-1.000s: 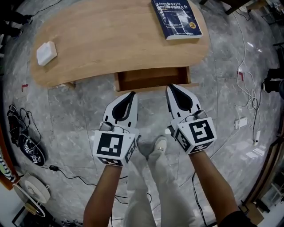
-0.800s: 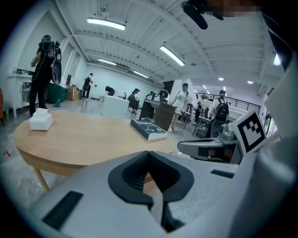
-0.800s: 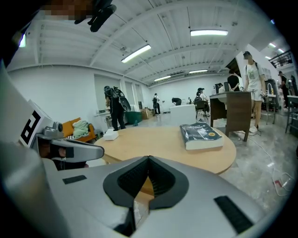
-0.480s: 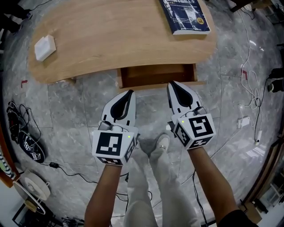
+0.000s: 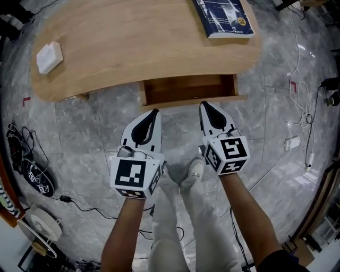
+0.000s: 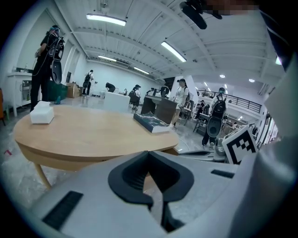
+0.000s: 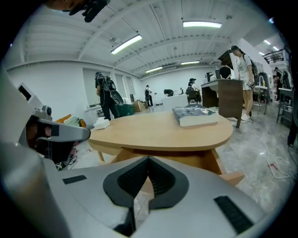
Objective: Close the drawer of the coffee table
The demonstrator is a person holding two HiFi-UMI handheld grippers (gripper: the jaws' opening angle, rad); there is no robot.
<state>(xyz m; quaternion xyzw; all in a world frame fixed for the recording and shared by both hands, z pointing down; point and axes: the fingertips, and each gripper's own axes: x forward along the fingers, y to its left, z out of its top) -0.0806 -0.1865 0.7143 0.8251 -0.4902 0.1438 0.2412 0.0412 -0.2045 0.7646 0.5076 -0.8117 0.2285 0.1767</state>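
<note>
The wooden coffee table has its drawer pulled out toward me, its inside bare. In the head view my right gripper is shut, its tip right at the drawer's front lip; I cannot tell if it touches. My left gripper is also shut, and its tip sits just short of the lip near the drawer's left end. In the left gripper view the left gripper points at the table edge. In the right gripper view the right gripper points under the tabletop. Neither holds anything.
A dark blue book lies on the table's right end and a white box on its left end. My legs and a shoe stand below the grippers. Cables and a power strip lie on the floor at the right, dark sandals at the left.
The head view has shifted, so the table sits a little higher and further right. The right gripper's marker cube has drawn slightly inward. Both grippers stay shut and the drawer stays open.
</note>
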